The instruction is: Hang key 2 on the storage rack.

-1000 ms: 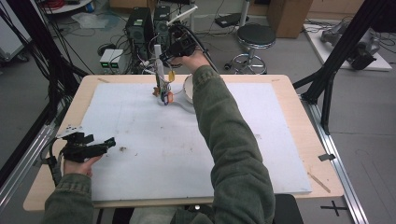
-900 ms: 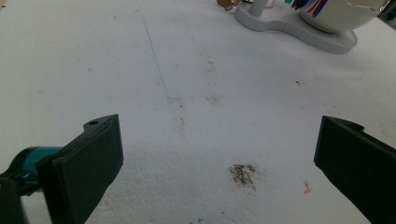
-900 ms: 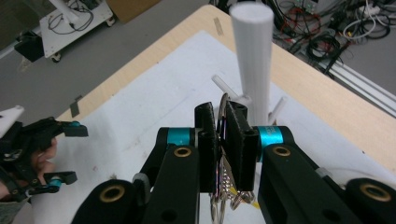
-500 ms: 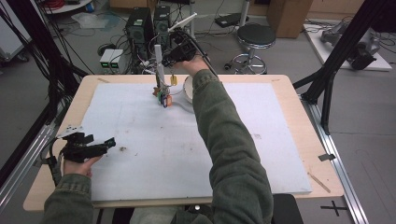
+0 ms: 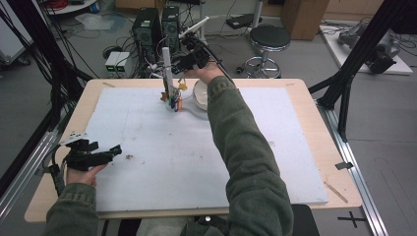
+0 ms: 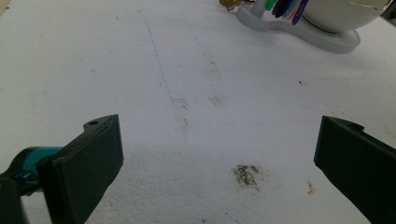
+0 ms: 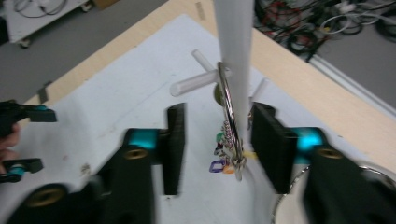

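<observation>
A table [image 5: 314, 128] carries a white foam board [image 5: 162, 147] over most of its top. Near the far edge, left of the middle, a white peg stand [image 5: 167, 66] rises from the board beside a white bowl [image 5: 201, 96]. A metal key ring [image 7: 229, 116] with coloured tags hangs on a peg. The right gripper [image 7: 217, 147] has just been opening; its jaws stand apart either side of the ring, not pressing it. The left gripper [image 5: 93, 155] rests near the board's left edge, spread wide.

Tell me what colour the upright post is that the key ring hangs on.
White. The post with the key ring on it shows best in the right gripper view.
</observation>
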